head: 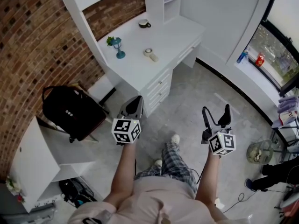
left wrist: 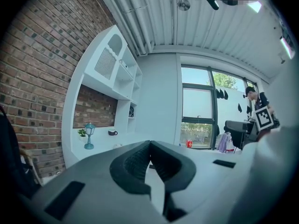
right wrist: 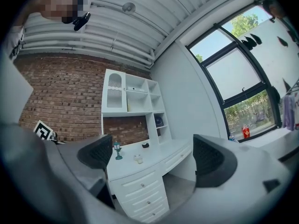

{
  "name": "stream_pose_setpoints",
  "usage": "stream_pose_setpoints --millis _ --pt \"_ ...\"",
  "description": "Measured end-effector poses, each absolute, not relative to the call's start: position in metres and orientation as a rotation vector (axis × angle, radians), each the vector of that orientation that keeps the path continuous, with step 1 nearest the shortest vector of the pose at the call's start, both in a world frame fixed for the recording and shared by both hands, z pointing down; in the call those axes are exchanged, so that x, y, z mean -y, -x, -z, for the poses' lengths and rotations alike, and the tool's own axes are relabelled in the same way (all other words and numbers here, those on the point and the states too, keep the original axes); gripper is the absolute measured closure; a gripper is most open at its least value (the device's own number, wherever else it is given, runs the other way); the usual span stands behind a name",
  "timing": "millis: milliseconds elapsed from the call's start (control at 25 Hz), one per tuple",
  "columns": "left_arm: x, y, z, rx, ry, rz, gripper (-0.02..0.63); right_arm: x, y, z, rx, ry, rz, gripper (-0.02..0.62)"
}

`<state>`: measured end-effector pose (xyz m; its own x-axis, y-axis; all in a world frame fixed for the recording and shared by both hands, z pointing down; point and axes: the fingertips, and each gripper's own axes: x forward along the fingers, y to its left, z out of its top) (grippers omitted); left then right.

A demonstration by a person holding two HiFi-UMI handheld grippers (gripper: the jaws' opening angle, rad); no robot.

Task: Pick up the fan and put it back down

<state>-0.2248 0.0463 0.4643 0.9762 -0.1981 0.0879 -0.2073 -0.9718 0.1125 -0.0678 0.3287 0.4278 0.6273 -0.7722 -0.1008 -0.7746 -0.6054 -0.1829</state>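
We log the small white round-headed fan (head: pixel 150 54) lying on the white desk (head: pixel 177 31), well ahead of both claws. Left gripper (head: pixel 135 101) clenched, empty; right gripper (head: pixel 216 110) released, jaws wide, empty.

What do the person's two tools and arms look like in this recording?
Both the left tool and right tool are grey with black ribbed pads, each carrying a white cube printed with black square markers. Forearms are bare; the person wears a pale top and plaid trousers.
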Motion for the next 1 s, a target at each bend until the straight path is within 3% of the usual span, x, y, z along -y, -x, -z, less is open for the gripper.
stream_pose_setpoints --millis 480,1000 --pt "-0.001 0.132 -0.472 0.346 -2.994 -0.119 0.578 -0.278 -0.021 -0.436 -1.323 2.597 -0.007 0.067" --pt "0.133 -0.113 -0.45 0.708 -2.925 -0.092 0.578 -0.116 -0.325 -0.423 -1.596 2.45 0.054 0.067"
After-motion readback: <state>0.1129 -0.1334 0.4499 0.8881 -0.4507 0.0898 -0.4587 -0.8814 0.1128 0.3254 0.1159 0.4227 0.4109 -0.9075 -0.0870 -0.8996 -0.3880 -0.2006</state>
